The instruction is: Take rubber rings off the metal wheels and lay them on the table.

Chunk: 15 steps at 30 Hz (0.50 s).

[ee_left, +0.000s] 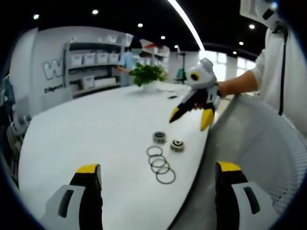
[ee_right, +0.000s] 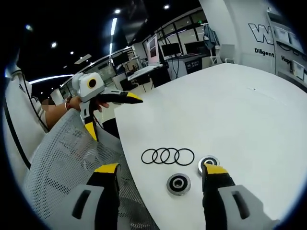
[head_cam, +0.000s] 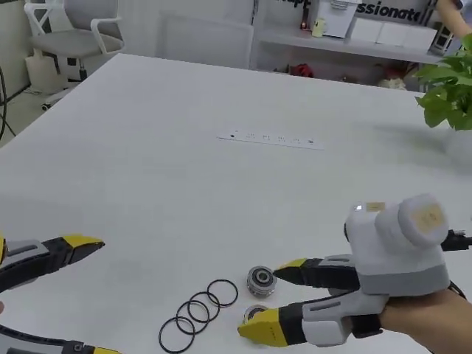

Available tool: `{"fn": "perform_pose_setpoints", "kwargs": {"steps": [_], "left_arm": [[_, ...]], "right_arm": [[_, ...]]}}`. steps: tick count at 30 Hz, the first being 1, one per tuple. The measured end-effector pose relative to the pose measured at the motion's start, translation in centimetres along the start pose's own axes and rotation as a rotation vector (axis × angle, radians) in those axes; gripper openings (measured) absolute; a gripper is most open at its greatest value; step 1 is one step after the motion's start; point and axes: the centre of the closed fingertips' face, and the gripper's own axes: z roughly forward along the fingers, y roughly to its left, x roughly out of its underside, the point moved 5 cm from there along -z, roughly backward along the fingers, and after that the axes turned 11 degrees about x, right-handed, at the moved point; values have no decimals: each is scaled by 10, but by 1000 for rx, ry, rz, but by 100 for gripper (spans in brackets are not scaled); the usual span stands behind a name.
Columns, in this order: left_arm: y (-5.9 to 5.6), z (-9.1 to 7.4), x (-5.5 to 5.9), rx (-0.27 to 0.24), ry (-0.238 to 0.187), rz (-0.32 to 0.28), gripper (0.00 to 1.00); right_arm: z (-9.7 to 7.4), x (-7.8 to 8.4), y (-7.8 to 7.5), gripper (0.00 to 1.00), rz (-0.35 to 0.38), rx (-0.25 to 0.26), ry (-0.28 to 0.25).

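Gaping wide: left hand-held gripper (ee_left: 158,166), right hand-held gripper (ee_right: 160,168) (rubber rings (ee_right: 168,156) between); wall lettering (ee_right: 268,51) perhaps "Diligent".

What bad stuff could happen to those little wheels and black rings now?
1. The two small round metal wheels sit near the front edge of the white table, right by the open jaws of the right gripper. A bump might push one off.
2. The four thin black rubber rings lie overlapped in a row by that same edge. Catching one with the left gripper might drag the others along.
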Motion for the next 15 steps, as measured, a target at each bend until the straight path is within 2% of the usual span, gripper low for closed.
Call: {"fn": "perform_pose_setpoints", "kwargs": {"steps": [6, 15], "left_arm": [[0, 0, 1, 0, 0, -26, 100], [3, 0, 1, -16, 12, -39, 100]], "right_arm": [[-19, 2, -7, 71, -13, 16, -33], [-39, 12, -19, 78, 0, 48, -60]]}}
